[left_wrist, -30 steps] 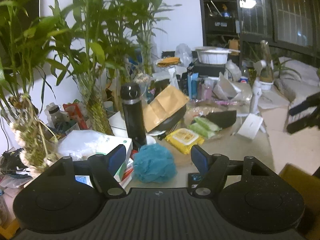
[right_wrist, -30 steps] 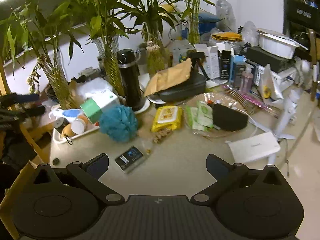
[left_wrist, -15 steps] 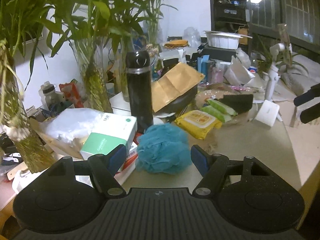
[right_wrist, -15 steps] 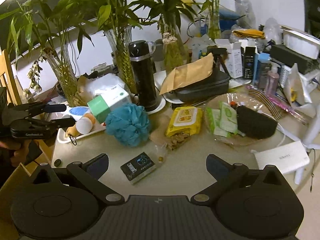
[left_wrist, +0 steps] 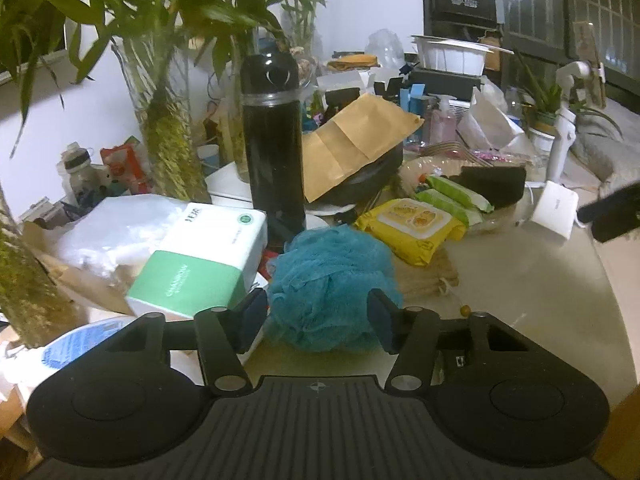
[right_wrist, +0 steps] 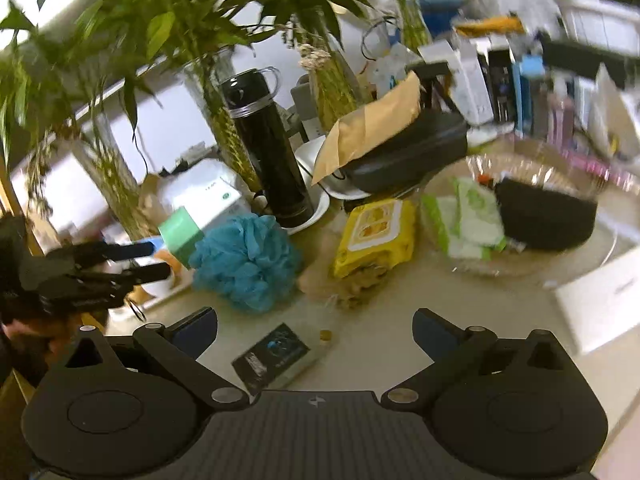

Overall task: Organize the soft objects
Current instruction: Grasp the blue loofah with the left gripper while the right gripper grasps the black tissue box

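Note:
A blue mesh bath pouf lies on the beige table, also seen in the right wrist view. My left gripper is open with the pouf's near side between its two fingers; I cannot tell if the pads touch it. In the right wrist view the left gripper reaches in from the left. My right gripper is open and empty above the table's front part. A yellow wet-wipes pack and green wipes packs lie right of the pouf.
A black flask stands just behind the pouf. A green-and-white tissue box sits on its left. A clear plastic tray holds a black pouch. A small dark box lies near my right gripper. Vases of bamboo crowd the back.
My left gripper has moved forward and its fingers now flank the blue pouf, narrower than before. The right gripper has moved closer to the table and tilted; its view is blurred.

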`<state>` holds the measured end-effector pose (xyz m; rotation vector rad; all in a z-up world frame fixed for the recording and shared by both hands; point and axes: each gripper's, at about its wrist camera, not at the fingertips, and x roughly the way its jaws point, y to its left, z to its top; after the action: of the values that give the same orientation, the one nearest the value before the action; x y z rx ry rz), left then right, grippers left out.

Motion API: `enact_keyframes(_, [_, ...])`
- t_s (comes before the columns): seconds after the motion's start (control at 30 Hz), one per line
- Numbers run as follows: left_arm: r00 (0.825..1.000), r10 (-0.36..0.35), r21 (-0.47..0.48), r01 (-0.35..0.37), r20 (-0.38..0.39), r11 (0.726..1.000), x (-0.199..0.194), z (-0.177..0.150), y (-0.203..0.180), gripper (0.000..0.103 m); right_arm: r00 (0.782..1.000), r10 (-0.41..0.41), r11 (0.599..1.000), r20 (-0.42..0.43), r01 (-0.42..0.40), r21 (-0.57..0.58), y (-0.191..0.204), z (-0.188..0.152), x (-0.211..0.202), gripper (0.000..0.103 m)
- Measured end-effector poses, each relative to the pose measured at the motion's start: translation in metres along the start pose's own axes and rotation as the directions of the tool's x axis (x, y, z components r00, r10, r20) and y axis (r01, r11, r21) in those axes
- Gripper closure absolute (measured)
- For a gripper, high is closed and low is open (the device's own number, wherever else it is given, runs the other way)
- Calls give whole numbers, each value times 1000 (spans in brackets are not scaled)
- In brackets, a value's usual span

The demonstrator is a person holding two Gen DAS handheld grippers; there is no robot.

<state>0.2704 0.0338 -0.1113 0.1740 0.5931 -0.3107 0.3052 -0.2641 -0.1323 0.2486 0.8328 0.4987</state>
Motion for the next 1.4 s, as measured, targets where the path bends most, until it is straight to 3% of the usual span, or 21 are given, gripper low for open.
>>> enact_keyframes(0.1, [1000, -2, -34, 2, -10, 999, 9, 3, 3, 52, 1000, 9, 999, 17, -10, 39, -7, -7, 3, 0])
enact_keyframes(0.5, [996, -30, -107, 21, -87, 994, 48, 4, 14, 84, 999, -32, 999, 7, 31, 44, -12, -11, 11, 0])
enact_keyframes(0.57, [994, -44, -122, 32, -97, 992, 52, 4, 15, 96, 999, -42, 998, 3, 42, 37, -11, -11, 12, 0])
enact_keyframes(0.83, [991, -95, -163, 79, -97, 984, 35, 3, 16, 99, 999, -46, 999, 5, 46, -15, -6, -6, 21, 0])
enact_keyframes(0.97, [992, -96, -185, 79, -84, 980, 17, 3, 20, 99, 1000, -21, 995, -14, 19, -96, 3, -3, 35, 0])
enact_keyframes(1.2, [996, -80, -212, 72, -27, 975, -12, 9, 20, 99, 991, 46, 960, -129, -79, -268, 17, -13, 69, 1])
enact_keyframes(1.33, [987, -159, -302, 152, 1, 941, -13, 9, 29, 100, 980, 52, 927, -190, -118, -356, 25, -25, 81, 7])
enact_keyframes(1.4, [990, -143, -282, 137, 2, 950, -12, 9, 27, 100, 973, 50, 913, -224, -136, -385, 28, -30, 87, 11])
